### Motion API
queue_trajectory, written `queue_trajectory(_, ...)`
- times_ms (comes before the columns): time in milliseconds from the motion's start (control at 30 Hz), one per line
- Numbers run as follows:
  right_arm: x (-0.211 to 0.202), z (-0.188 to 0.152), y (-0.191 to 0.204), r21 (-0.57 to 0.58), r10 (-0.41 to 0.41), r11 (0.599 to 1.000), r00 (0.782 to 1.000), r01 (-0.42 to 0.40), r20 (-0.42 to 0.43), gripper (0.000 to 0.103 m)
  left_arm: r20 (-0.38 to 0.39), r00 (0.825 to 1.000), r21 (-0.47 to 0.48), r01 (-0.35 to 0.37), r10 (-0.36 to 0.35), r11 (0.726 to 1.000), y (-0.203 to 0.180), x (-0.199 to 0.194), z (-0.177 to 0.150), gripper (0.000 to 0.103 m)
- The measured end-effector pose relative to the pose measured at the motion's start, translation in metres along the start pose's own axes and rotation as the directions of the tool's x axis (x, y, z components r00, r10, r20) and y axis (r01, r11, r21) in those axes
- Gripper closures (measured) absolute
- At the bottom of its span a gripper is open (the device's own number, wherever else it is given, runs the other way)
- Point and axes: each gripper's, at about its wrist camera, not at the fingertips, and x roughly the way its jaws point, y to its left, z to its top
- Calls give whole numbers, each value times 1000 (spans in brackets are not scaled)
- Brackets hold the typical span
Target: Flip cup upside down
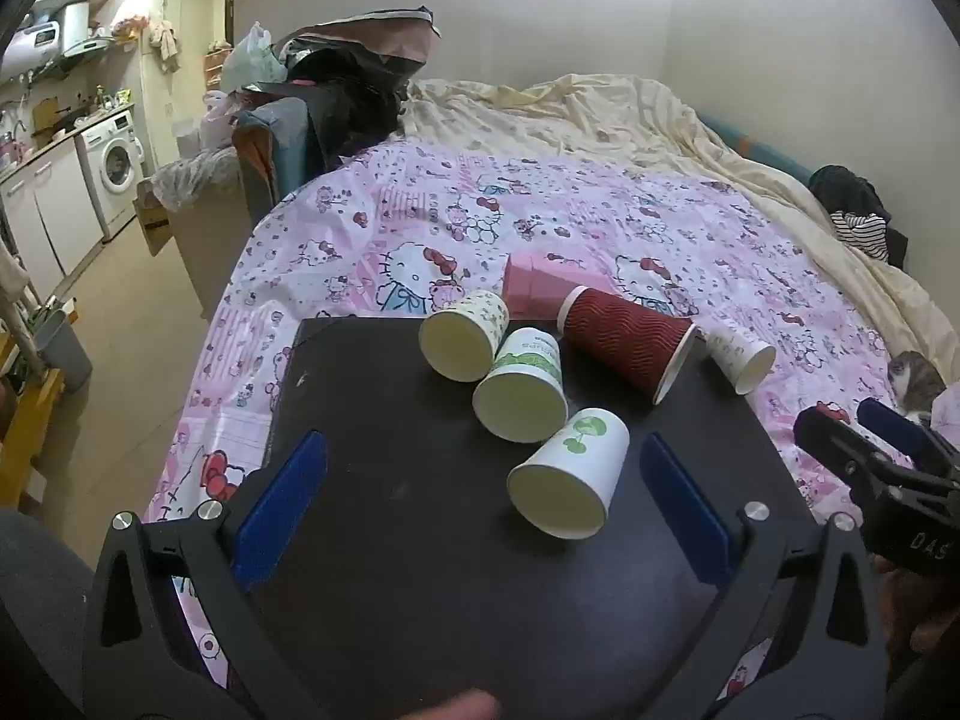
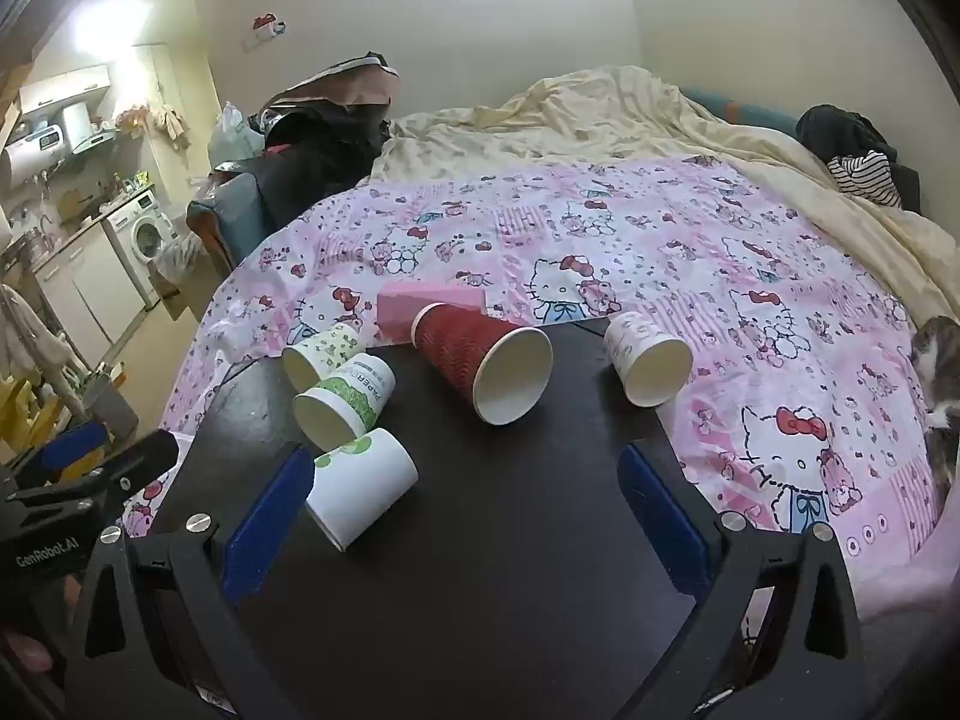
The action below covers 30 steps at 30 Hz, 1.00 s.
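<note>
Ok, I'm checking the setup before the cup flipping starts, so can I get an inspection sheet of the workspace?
Surface: dark board lying on a pink cartoon-print sheet over a bed.
Job's things: five paper cups, all on their sides: red cup, white cup with green dots, green-banded cup, green-patterned cup, small white cup at the board's far right corner.
Clutter: pink box behind the red cup.
Tongs: left tongs and right tongs both open wide, holding nothing.
Cables: nothing seen.
Surroundings: cat at the right on the bed, cream blanket, clothes pile, washing machine.
</note>
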Motion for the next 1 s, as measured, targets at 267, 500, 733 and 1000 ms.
queue_trajectory(267,1,1,-2,8,0,1000,1000,0,-1,0,25,1000,-4,-7,7,1000,7,-2,1,0)
queue_trajectory(500,-2,0,1,2,-1,1000,1000,1,8,0,35,999,0,-7,7,1000,13,1,7,0)
queue_trajectory(733,-2,-1,4,-9,1,1000,1000,-1,12,0,46,999,-8,-22,22,1000,5,-7,2,0)
queue_trajectory(1000,-2,-1,5,-3,4,1000,1000,-3,7,0,44,999,-14,-27,28,1000,6,-6,2,0)
